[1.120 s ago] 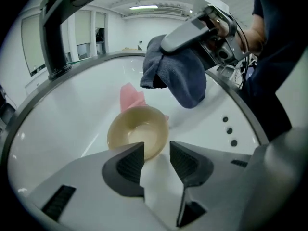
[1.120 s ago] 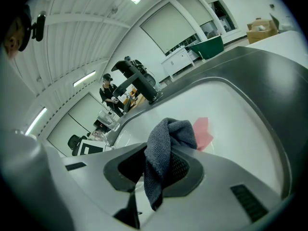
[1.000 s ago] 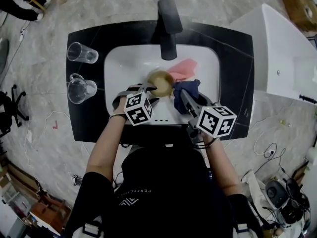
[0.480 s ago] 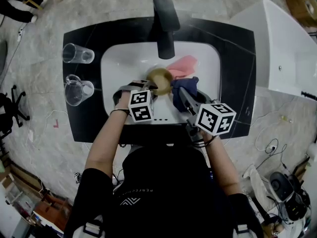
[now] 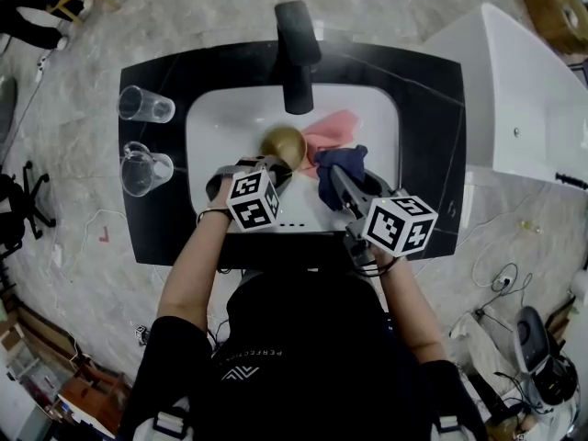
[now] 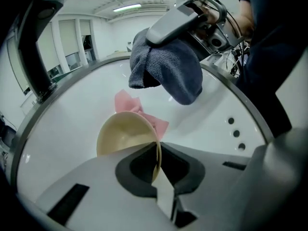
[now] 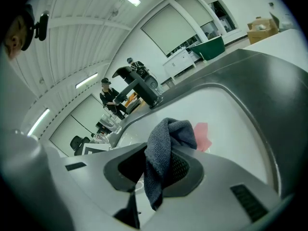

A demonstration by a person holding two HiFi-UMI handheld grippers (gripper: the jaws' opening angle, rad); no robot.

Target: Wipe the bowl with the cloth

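- Two clear glasses [image 5: 145, 104] stand on the black table [image 5: 432, 136], at 9 o'clock of the white sink [image 5: 211, 127] and well apart from the work.
- The left tongs [image 5: 274, 163] have just been closing and now pinch the thin rim of the tan bowl [image 5: 283, 142]. The rim shows edge-on between the pads in the left gripper view.
- The bowl hangs over the middle of the sink, at 6 o'clock of the black tap [image 5: 296, 58]. It is tilted on its side. Whether its far edge rests on the basin floor cannot be told.
- A pink cloth [image 5: 333, 129] lies in the basin at 2 o'clock of the bowl, just beside it.
- The right tongs [image 5: 333, 180] are clamped on a bunched fold of the grey-blue cloth [image 5: 342, 165], at 4 o'clock of the bowl. The cloth is near the bowl but not yet touching it.
- Risk 1: the hold is on the rim alone, so wiping pressure from the right could probably pivot the bowl between the pads or push it out into the sink.
- Risk 2: only a fold of the cloth is gripped, so drag against the bowl may pull it free.
- Risk 3: the loose pink cloth could catch on the bowl and be dragged along.
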